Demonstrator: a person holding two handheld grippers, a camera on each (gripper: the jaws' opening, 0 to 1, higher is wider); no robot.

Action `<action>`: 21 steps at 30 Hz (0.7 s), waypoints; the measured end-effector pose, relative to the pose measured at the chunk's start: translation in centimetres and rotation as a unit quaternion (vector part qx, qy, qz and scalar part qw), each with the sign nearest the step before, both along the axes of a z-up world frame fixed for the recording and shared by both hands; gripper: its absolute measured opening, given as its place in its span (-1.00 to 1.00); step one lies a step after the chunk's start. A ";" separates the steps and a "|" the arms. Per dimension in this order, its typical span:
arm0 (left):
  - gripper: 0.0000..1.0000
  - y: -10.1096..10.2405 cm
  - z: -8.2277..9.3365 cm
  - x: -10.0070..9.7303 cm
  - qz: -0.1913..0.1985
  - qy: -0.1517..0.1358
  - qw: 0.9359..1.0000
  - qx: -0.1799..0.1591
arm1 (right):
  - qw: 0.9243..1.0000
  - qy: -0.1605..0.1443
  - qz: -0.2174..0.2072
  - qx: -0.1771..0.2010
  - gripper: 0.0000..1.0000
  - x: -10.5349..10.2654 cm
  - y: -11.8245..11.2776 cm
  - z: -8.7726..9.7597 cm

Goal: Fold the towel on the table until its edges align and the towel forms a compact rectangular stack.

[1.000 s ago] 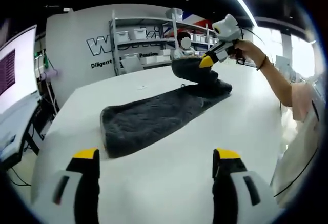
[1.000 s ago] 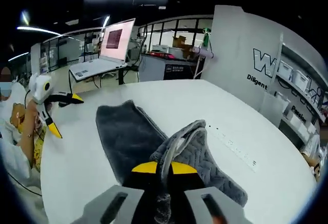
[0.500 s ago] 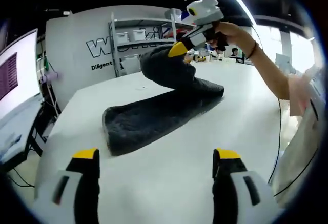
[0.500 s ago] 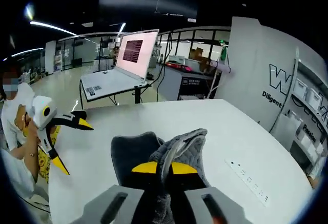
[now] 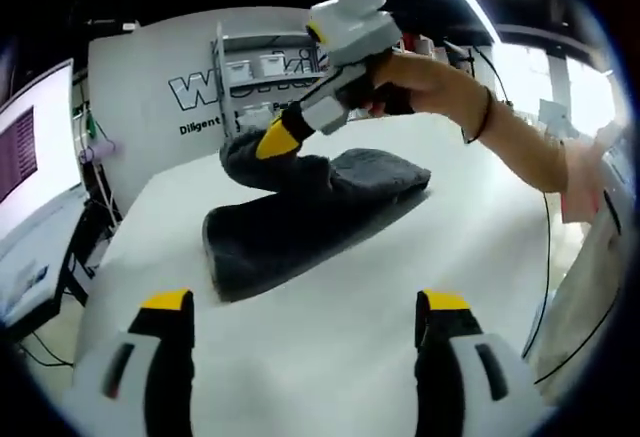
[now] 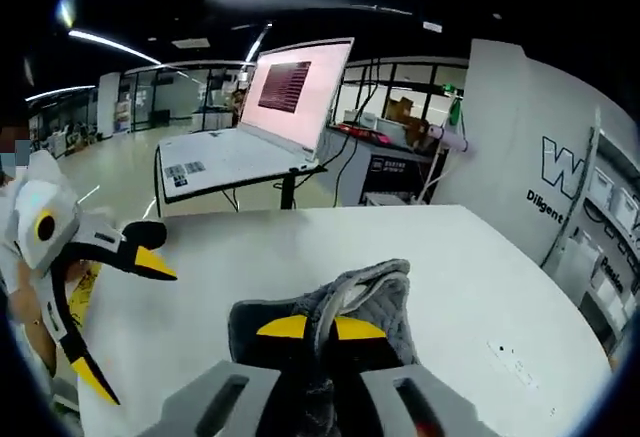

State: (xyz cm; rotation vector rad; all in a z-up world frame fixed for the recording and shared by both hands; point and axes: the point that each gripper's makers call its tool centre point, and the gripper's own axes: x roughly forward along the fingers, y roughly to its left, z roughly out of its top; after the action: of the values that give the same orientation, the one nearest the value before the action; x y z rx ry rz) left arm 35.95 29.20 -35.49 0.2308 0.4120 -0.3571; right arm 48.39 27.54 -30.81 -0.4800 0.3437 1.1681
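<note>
Right tongs (image 5: 272, 141) clamped on towel (image 5: 300, 217) corner, now carried further over its near end, left tongs (image 5: 305, 309) wide above desk (image 5: 330, 357)

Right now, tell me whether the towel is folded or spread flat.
Partly folded. The right gripper is shut on one end of the towel, holding it raised above the part lying flat on the table. Edges not aligned.

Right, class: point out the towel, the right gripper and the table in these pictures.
towel (image 5: 290, 232): left gripper view, on the flat dark middle.
right gripper (image 5: 275, 140): left gripper view, at its yellow tips pinching the towel.
table (image 5: 330, 347): left gripper view, on bare white top.
</note>
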 end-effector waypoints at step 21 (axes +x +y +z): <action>0.93 -0.2 -0.5 -0.1 0.001 0.008 1.000 0.002 | 0.997 0.033 0.015 0.061 -0.35 -1.5 2.2 -3.0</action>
State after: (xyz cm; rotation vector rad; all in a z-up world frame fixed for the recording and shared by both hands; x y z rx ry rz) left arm 35.83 29.03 -35.96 0.2306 0.4294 -0.3559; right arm 46.87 29.74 -33.77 -0.3416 0.3213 1.2292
